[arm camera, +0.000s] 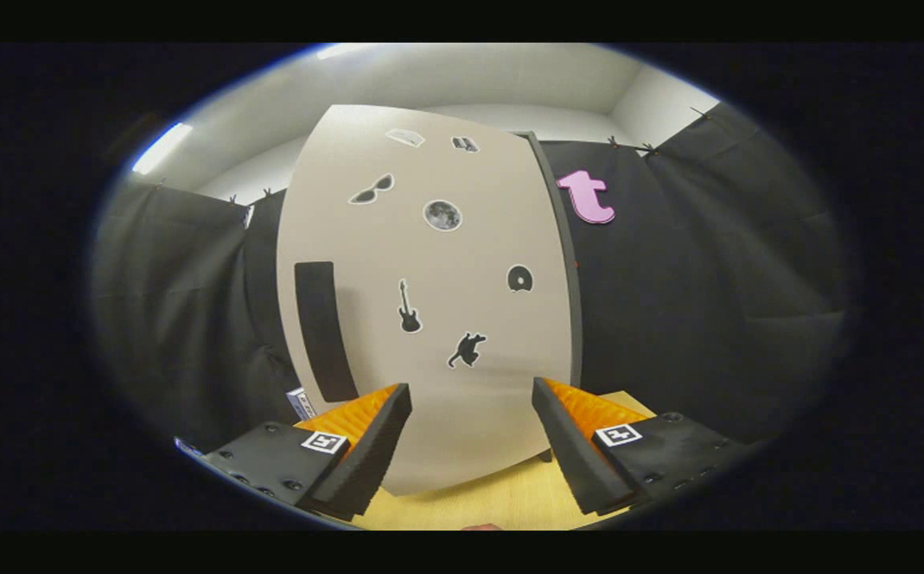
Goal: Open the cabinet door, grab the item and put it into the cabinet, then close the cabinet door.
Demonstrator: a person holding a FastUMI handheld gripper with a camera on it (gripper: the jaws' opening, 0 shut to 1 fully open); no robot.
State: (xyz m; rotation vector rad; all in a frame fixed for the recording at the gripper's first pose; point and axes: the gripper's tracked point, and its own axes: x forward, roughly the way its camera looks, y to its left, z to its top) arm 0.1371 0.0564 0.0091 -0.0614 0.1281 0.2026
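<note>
A beige cabinet door (446,319) stands shut straight ahead of me, dotted with small stickers. A dark vertical handle (324,331) runs down its left side, just beyond my left finger. My gripper (471,399) is open, its two fingers spread wide with nothing between them, pointing at the lower part of the door. A small box (300,402) peeks out to the left of the door's lower corner, behind my left finger; most of it is hidden.
The cabinet stands on a light wooden tabletop (501,498) that reaches under my fingers. Black cloth walls (709,303) close in on both sides. The cabinet's dark side edge (569,279) shows on the right of the door.
</note>
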